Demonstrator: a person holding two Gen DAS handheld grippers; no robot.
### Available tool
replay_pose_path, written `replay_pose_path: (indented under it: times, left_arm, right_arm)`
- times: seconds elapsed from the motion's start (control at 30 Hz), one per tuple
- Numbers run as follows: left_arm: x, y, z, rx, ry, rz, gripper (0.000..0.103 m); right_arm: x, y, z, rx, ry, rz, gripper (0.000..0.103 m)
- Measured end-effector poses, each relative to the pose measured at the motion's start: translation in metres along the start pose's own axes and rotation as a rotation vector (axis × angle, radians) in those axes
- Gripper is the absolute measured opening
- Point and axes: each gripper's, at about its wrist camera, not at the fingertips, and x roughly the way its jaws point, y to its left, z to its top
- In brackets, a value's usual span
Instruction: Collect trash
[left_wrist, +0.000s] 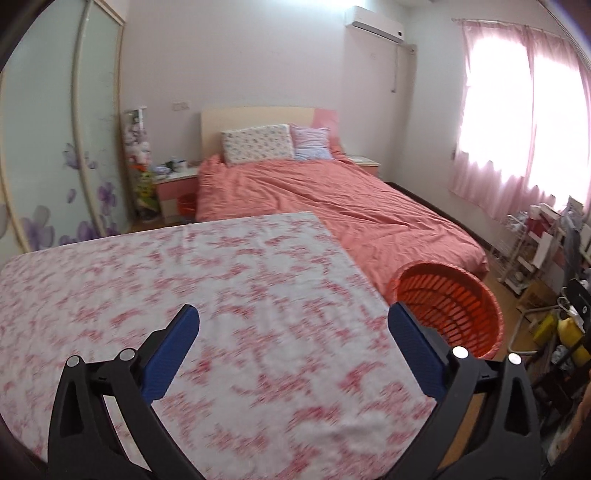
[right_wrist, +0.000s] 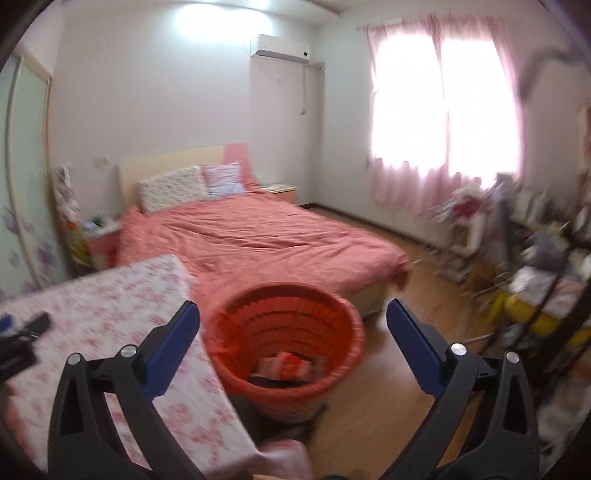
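An orange slatted waste basket (right_wrist: 284, 350) stands on the wooden floor by the corner of a table with a pink-flowered cloth (right_wrist: 110, 332). Red and white wrappers (right_wrist: 288, 367) lie at its bottom. My right gripper (right_wrist: 293, 317) is open and empty, held above the basket. My left gripper (left_wrist: 293, 325) is open and empty above the flowered tablecloth (left_wrist: 184, 295), with the basket (left_wrist: 454, 306) just beyond its right finger. The left gripper's fingers (right_wrist: 26, 332) show at the left edge of the right wrist view.
A bed with a salmon cover (right_wrist: 251, 240) lies behind the table and basket. Nightstands (left_wrist: 173, 188) flank it. A sliding wardrobe (left_wrist: 55, 140) fills the left wall. Cluttered racks and a yellow container (right_wrist: 532, 306) stand at the right under the pink-curtained window (right_wrist: 443, 118).
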Motion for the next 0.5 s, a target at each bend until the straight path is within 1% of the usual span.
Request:
replay_pose_path:
  times: [0.07, 0.1, 0.23, 0.3, 0.37, 0.43, 0.5]
  left_arm:
    - [-0.008, 0.009, -0.009, -0.011, -0.001, 0.02, 0.101]
    - [-0.011, 0.013, -0.015, -0.018, -0.002, 0.034, 0.101]
    - [-0.025, 0.028, -0.04, -0.047, 0.0, 0.095, 0.101]
    - [-0.031, 0.035, -0.051, -0.065, 0.011, 0.122, 0.101]
    - [-0.038, 0.041, -0.062, -0.081, 0.017, 0.131, 0.101]
    - [-0.047, 0.046, -0.071, -0.09, 0.005, 0.146, 0.101]
    - [-0.057, 0.048, -0.079, -0.081, -0.03, 0.187, 0.101]
  right_arm:
    - [-0.013, 0.011, -0.01, -0.037, -0.006, -0.037, 0.099]
    - [-0.019, 0.015, -0.016, -0.047, -0.01, -0.041, 0.099]
    - [-0.042, 0.03, -0.042, -0.052, -0.035, -0.008, 0.099]
    - [-0.05, 0.036, -0.055, -0.048, -0.045, -0.027, 0.099]
    - [-0.059, 0.041, -0.066, -0.051, -0.055, -0.051, 0.099]
    - [-0.068, 0.045, -0.074, -0.045, -0.043, -0.048, 0.099]
    - [-0.071, 0.047, -0.078, -0.035, -0.016, -0.028, 0.099]
